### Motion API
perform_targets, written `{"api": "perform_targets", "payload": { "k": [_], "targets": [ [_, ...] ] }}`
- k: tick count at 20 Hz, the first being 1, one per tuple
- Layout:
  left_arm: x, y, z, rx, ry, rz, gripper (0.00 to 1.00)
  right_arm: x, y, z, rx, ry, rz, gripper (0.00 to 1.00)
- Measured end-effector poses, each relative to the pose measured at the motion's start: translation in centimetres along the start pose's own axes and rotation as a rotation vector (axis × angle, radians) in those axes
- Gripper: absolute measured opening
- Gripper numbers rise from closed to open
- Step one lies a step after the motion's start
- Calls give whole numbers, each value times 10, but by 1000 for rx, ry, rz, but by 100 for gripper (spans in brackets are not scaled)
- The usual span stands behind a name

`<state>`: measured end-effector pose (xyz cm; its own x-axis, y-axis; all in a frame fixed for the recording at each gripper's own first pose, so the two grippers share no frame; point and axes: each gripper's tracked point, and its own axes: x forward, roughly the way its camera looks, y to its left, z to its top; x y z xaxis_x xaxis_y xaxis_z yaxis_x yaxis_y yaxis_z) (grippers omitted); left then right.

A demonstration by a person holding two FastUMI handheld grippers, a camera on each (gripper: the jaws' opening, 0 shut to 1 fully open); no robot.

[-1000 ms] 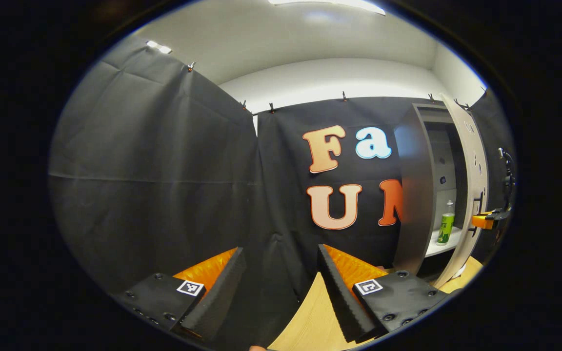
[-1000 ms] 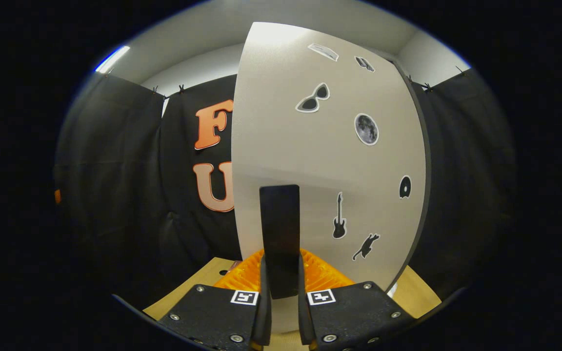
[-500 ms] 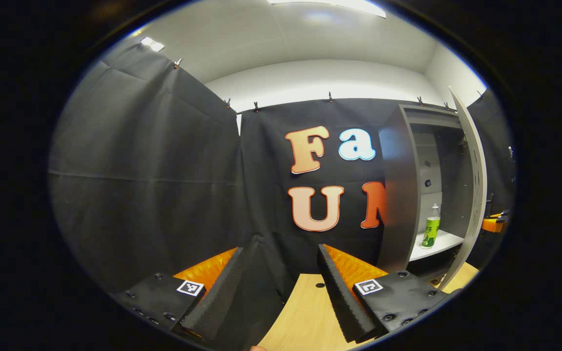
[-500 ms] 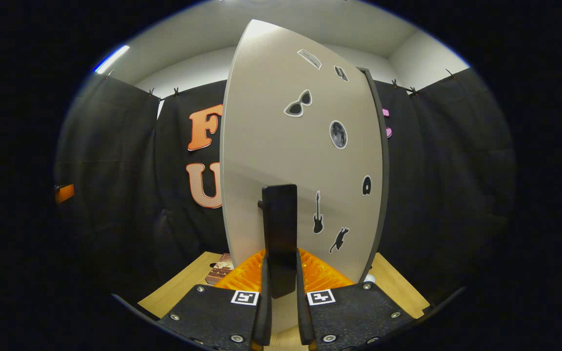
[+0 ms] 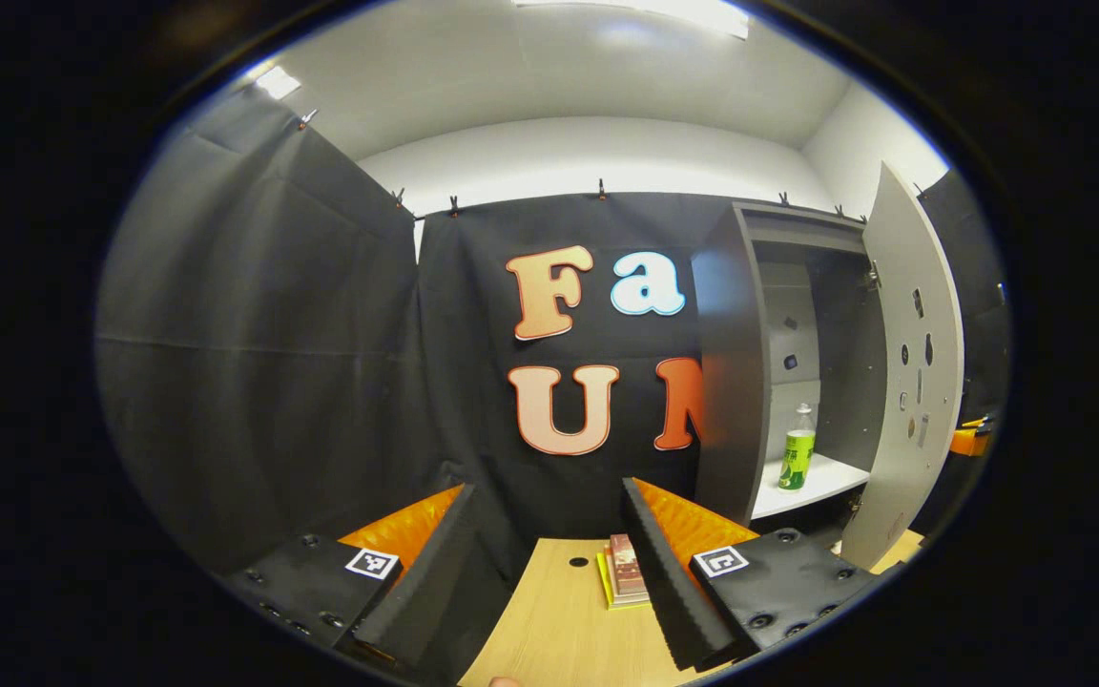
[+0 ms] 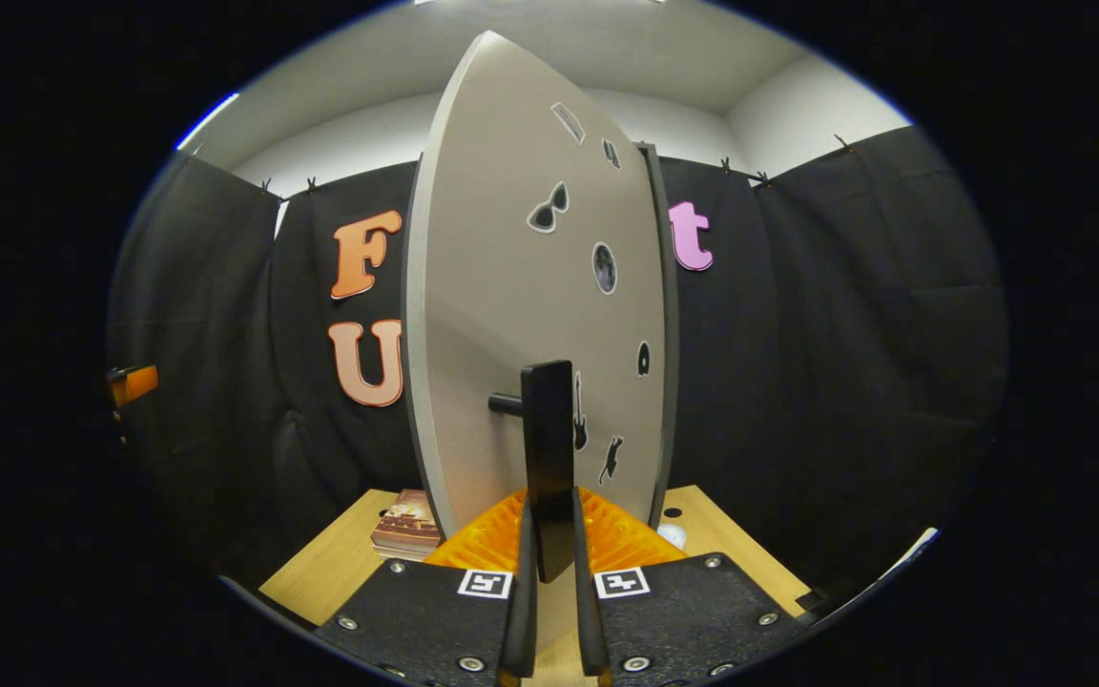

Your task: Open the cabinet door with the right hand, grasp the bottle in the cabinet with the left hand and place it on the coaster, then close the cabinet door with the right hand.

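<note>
A grey cabinet (image 5: 736, 382) stands at the right of the left gripper view with its door (image 5: 912, 382) swung wide. A green bottle (image 5: 797, 460) with a white cap stands upright on the cabinet's white shelf (image 5: 821, 477). My left gripper (image 5: 549, 563) is open and empty, well short of the cabinet and left of it. In the right gripper view the door (image 6: 511, 315) stands nearly edge-on, stickers on its face. My right gripper (image 6: 549, 572) is shut on the door's black handle (image 6: 548, 458).
A wooden table (image 5: 559, 630) lies below. A small stack of books (image 5: 624, 571) rests on it near the cabinet, the same stack of books (image 6: 406, 523) lying left of the door in the right gripper view. A small white object (image 6: 672, 534) sits on the table right of the door.
The right gripper has pulled the door further open by its handle. The left gripper's view has swung right, bringing the cabinet interior, bottle and books more into sight.
</note>
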<state>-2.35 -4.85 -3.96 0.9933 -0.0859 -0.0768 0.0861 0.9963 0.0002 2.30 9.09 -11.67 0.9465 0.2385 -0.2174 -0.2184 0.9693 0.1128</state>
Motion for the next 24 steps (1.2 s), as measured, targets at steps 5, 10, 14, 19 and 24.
{"api": "perform_targets", "payload": {
  "k": [5, 10, 14, 19, 24],
  "targets": [
    [9, -37, -7, 0, 23, -53, 94, -14, -23, -1, -9, 4, -33, 10],
    [13, -73, -8, 0, 32, -82, 94, -24, -48, -3, -2, 11, -61, 7],
    [20, -106, -8, -11, 44, -96, 96, -28, -67, -6, 9, 18, -62, 6],
    [21, -150, -15, 1, 64, -110, 96, -33, -93, -6, 17, 14, -53, 6],
    [26, -197, -18, -17, 75, -131, 99, -38, -127, 0, -23, -10, -74, 6]
  ]
}}
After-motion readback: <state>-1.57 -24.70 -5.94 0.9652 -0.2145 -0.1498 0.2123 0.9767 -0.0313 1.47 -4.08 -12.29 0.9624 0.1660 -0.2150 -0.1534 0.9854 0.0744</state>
